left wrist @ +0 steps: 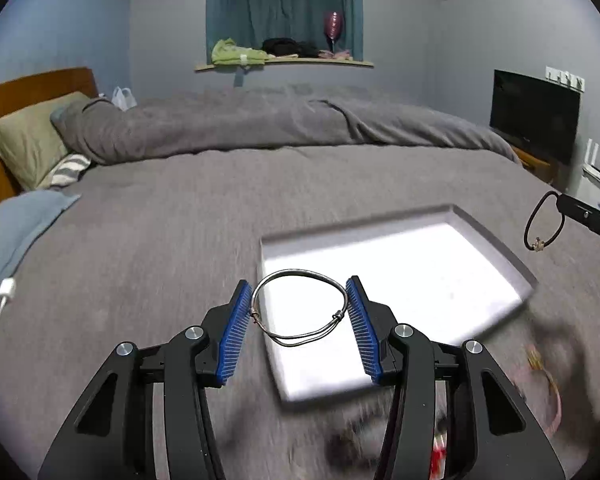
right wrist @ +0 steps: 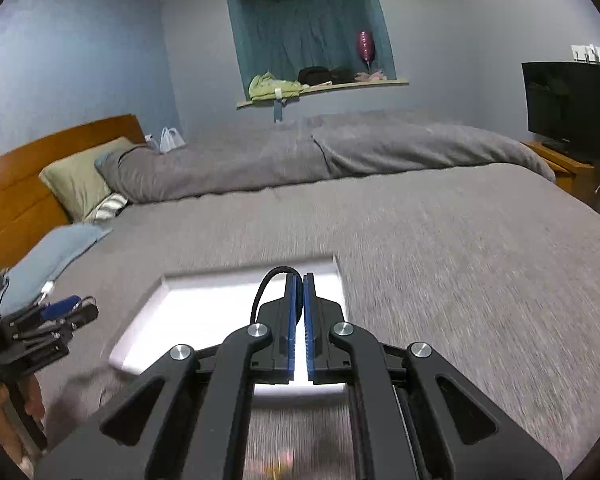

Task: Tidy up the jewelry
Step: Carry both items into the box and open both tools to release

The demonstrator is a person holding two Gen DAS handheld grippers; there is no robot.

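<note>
- The left gripper [left wrist: 299, 312] is spread wide, and a silver wire bangle [left wrist: 299, 312] sits between its blue pads [left wrist: 233, 336], touching both, held above the near edge of the white tray [left wrist: 496, 248].
- The right gripper [right wrist: 299, 312] is pinched nearly closed on a black cord bracelet [right wrist: 265, 286], whose loop curls out to its left.
- The tray lies on the grey bed [left wrist: 160, 240], below and ahead of both grippers.
- Blurred pink jewelry [left wrist: 548, 392] lies on the bed to the right of the left gripper.

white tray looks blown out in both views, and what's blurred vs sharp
Left wrist: the white tray is overexposed and the bedspread smears with motion, while the wire bangle between the blue pads stays sharp. Right wrist: the tray glares too, the bedspread streaks, and the gripper pinching a black hair tie is crisp.
</note>
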